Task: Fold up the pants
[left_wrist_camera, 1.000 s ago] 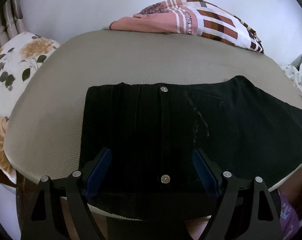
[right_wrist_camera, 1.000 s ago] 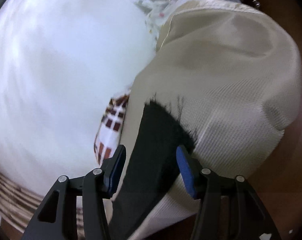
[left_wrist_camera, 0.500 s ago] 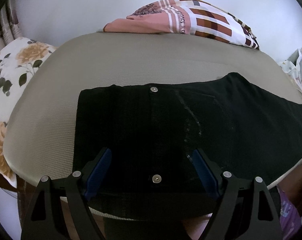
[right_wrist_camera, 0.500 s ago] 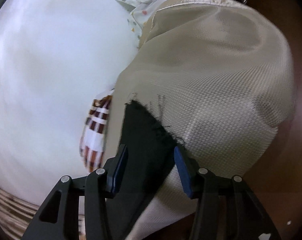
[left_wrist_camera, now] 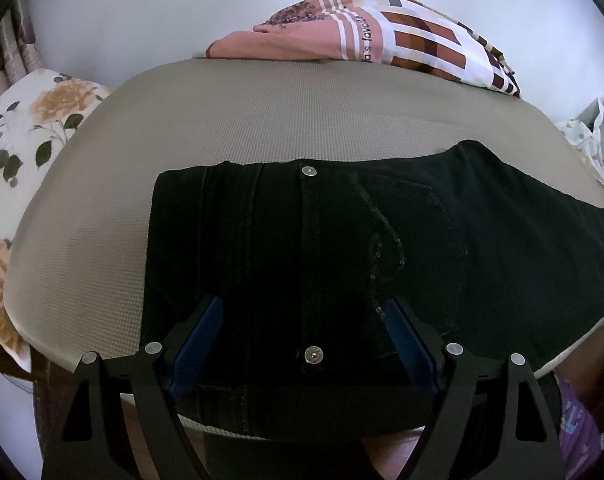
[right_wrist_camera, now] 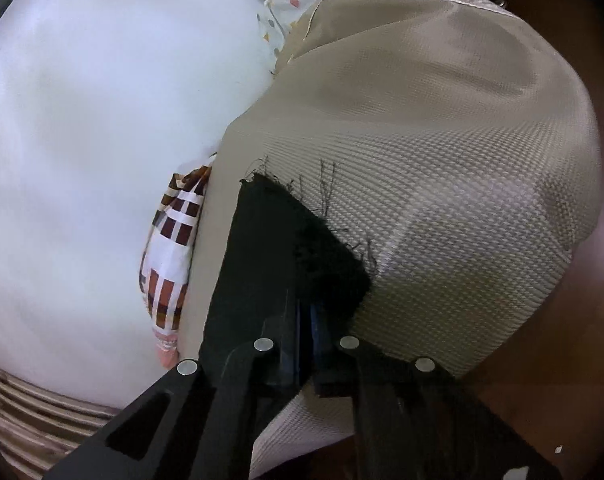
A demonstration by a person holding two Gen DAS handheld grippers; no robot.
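On the beige cushion [left_wrist_camera: 262,128] lay the black pants [left_wrist_camera: 341,240], waistband at nine o'clock. The left gripper [left_wrist_camera: 302,336] hovered spread wide over the waist, gripping nothing. The right gripper [right_wrist_camera: 305,320] had just clamped onto the frayed hem [right_wrist_camera: 302,232], seen only in its own view. Soft, heavy denim, likely to sag: best taken at hem and waistband.

Only one bit of print I can read: partial lettering "a's favo…" along white stripe of pink-and-brown checked cloth [left_wrist_camera: 365,36] at far edge, left wrist view. Rest of word cut off. Right wrist view: no readable text.
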